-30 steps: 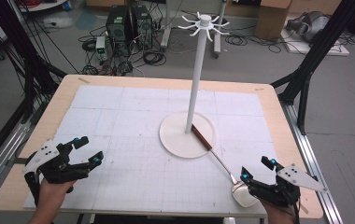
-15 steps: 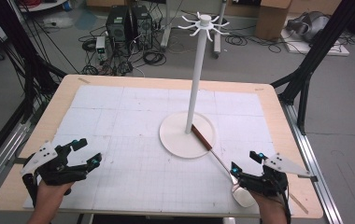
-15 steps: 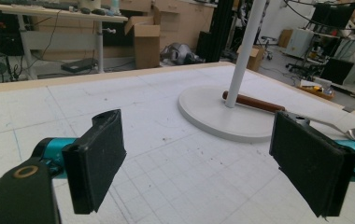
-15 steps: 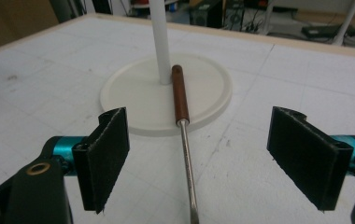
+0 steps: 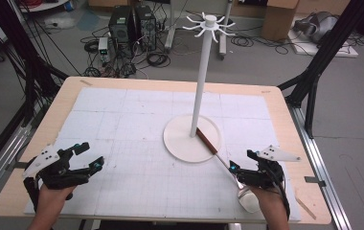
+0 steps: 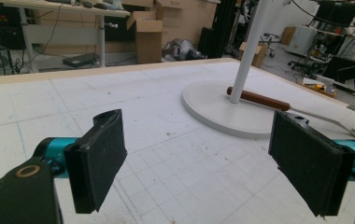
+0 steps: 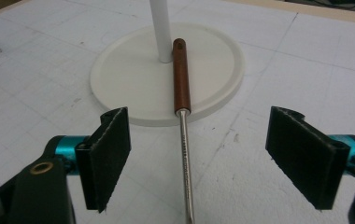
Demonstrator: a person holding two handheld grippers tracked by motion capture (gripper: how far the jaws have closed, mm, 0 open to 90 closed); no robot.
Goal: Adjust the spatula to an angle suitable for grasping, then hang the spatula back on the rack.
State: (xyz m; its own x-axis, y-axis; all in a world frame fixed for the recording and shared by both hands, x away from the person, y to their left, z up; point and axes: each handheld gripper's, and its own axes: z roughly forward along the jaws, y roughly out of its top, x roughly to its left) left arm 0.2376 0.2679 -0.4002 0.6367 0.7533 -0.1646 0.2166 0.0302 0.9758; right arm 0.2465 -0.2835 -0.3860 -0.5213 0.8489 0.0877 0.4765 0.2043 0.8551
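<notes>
Right tool [image 5: 241, 170] sits at near-right of bench [image 5: 137, 86], jaws wide, holding nothing. Ladle [image 5: 221, 159] lies diagonal: brown wooden handle [image 7: 181, 74] up on the white stand base [image 5: 180, 141], handle end touching or just beside the pole [image 5: 200, 81]; steel shank [image 7: 185, 163] runs off the base toward the person; bowl [image 5: 248, 200] at near-right edge of bench, just beside right hand [image 5: 273, 208].

Key relation: in right gripper view, shank runs straight up the middle btwn the two pads, long axis in line w/ the tool's pointing direction, so the jaws bracket it across its width. Pads look apart from shank both sides; height above it can't tell.

Left tool [image 5: 82, 158] at near-left of bench, jaws wide, empty, well apart from ladle. In left gripper view ladle handle lies beyond right jaw, behind pole.

Judgement: right hand far nearer; likely pick is on shank, close across it. Thin round steel may slip or roll btwn pads.
</notes>
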